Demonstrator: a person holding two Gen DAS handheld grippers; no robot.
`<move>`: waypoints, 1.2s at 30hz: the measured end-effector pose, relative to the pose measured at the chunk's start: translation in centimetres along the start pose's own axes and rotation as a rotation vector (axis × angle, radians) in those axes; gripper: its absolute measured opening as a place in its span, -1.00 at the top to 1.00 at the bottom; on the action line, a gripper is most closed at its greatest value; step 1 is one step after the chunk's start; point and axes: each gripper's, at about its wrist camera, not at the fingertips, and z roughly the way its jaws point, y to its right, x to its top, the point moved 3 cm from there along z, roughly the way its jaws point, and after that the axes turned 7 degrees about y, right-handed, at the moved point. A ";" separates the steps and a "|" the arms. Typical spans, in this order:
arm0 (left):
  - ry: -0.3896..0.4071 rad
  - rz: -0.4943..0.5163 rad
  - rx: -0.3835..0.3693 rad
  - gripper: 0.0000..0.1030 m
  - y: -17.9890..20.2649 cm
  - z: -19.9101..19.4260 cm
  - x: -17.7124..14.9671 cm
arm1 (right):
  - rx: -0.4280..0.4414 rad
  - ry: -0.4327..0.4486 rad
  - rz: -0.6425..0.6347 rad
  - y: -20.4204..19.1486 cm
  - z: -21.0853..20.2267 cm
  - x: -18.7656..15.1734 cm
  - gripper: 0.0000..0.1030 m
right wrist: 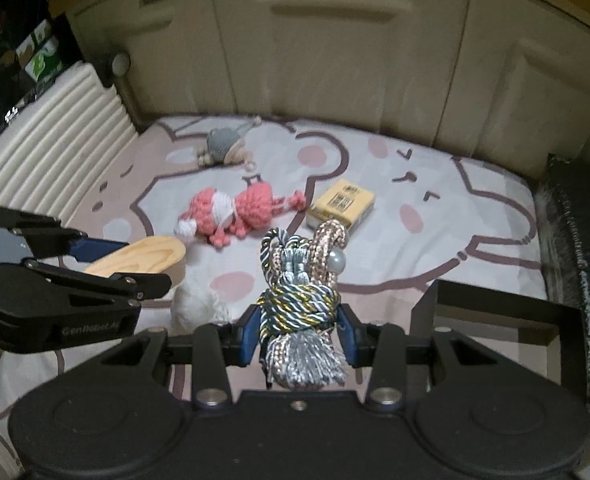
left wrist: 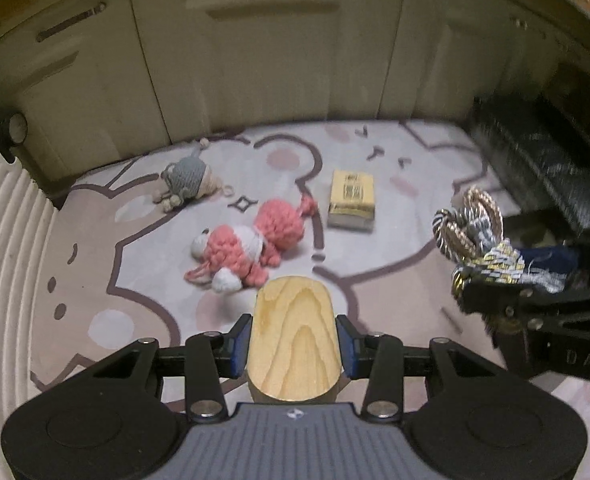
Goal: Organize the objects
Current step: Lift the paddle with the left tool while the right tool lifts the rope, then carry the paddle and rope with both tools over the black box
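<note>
In hand: left tool [left wrist: 293, 350] pinching a wooden block [left wrist: 293, 336], right tool [right wrist: 300, 334] pinching a knotted cord tassel [right wrist: 301, 292]; left lying on the mat [left wrist: 395, 240]: pink doll [left wrist: 251, 246], grey doll [left wrist: 187, 178], yellow box [left wrist: 352, 198].

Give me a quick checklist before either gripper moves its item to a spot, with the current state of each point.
1. Left gripper clamped on the wooden block: ok.
2. Right gripper clamped on the braided cord tassel: ok.
3. Both held items lifted off the mat: ok.
4. Grippers apart from each other: ok.
5. Pink crochet toy, grey crochet toy and yellow box lying apart on the mat: ok.
6. Drop-off container in view: cannot tell.
</note>
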 end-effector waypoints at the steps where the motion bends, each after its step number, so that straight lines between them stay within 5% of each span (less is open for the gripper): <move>1: 0.010 -0.004 -0.004 0.14 0.2 -0.2 0.2 | 0.000 0.009 0.007 0.2 -0.2 0.1 0.19; 21: 0.162 -0.104 -0.192 0.14 8.2 -0.6 3.5 | -0.130 0.134 0.152 11.2 -5.0 -0.7 0.19; 36: 0.149 0.139 -0.383 0.14 17.4 2.6 2.9 | -0.267 0.090 0.294 19.2 -4.8 -4.9 0.19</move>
